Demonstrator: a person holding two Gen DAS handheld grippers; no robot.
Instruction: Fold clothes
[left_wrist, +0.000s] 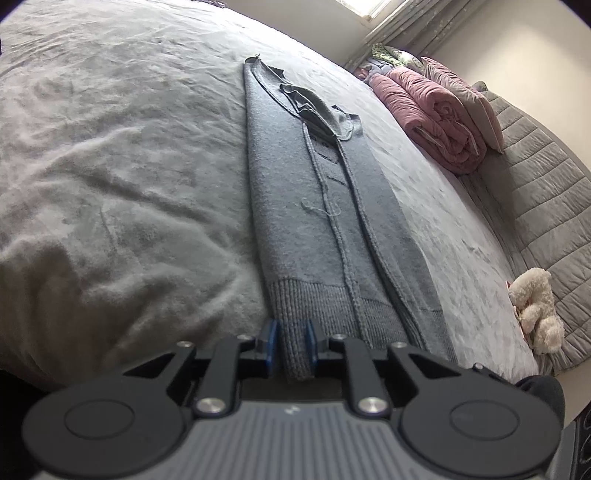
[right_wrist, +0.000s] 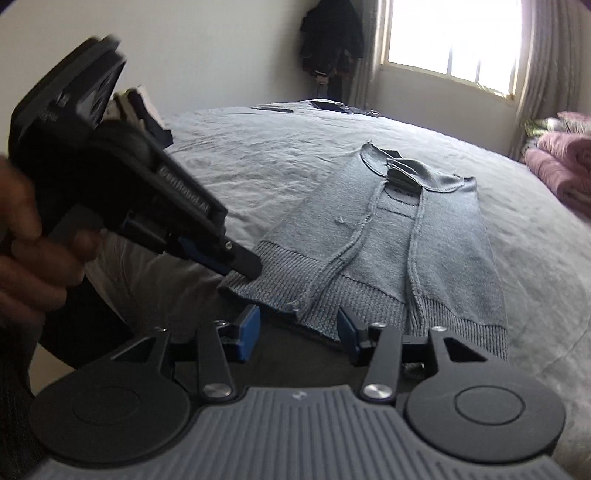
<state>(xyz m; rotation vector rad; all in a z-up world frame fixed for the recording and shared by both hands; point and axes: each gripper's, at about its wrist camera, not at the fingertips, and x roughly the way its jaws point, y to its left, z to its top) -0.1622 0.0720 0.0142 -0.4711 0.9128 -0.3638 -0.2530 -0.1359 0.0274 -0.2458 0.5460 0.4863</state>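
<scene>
A grey knit sweater (left_wrist: 317, 206) lies folded lengthwise on the bed, sleeves tucked in, collar at the far end. My left gripper (left_wrist: 291, 345) is shut on the ribbed hem at the sweater's near left corner. It also shows in the right wrist view (right_wrist: 240, 267), held by a hand and pinching that corner. In that view the sweater (right_wrist: 424, 236) stretches away toward the window. My right gripper (right_wrist: 299, 328) is open, its blue pads either side of the middle of the hem, just at its near edge.
The bed (left_wrist: 110, 166) has a rumpled grey cover. Rolled pink quilts and a pillow (left_wrist: 436, 114) lie at the head, with a quilted grey headboard (left_wrist: 546, 206) and a white plush toy (left_wrist: 535, 310). A window (right_wrist: 454, 40) and hanging dark clothes (right_wrist: 332, 40) are at the far wall.
</scene>
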